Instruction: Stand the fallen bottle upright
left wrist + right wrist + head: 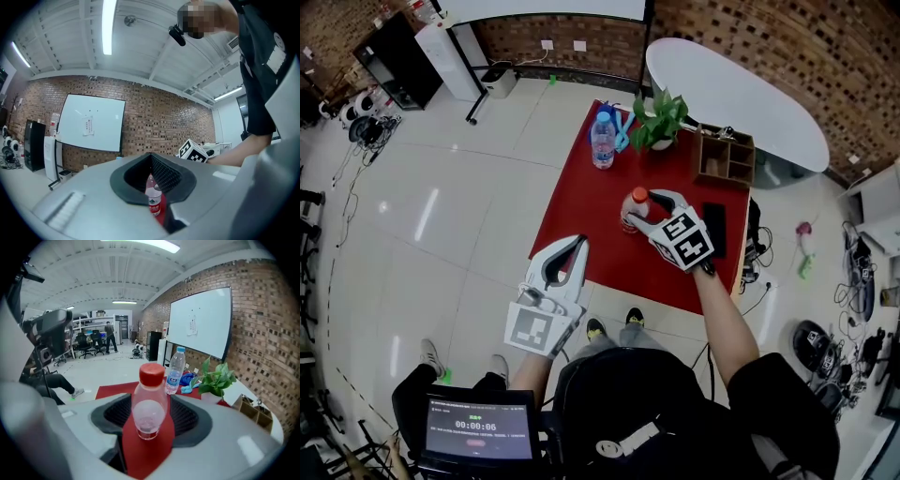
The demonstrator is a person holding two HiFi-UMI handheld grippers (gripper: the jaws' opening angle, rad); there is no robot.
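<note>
- Head view: the red-capped bottle [634,208] stands upright near the middle of the red table [581,220]. The right claw [645,211] is clasped round its body, probably steadying it before letting go. A water bottle [603,141] stands at 11 o'clock from it.
- Left gripper view: the left claw [152,174] is closed on nothing. It is held off the table, at 7 o'clock from the bottle (idle, I judge).
- Right gripper view: the bottle is smooth clear plastic with rounded shoulders. Black mesh-textured pads [189,418] sit against both its sides.
</note>
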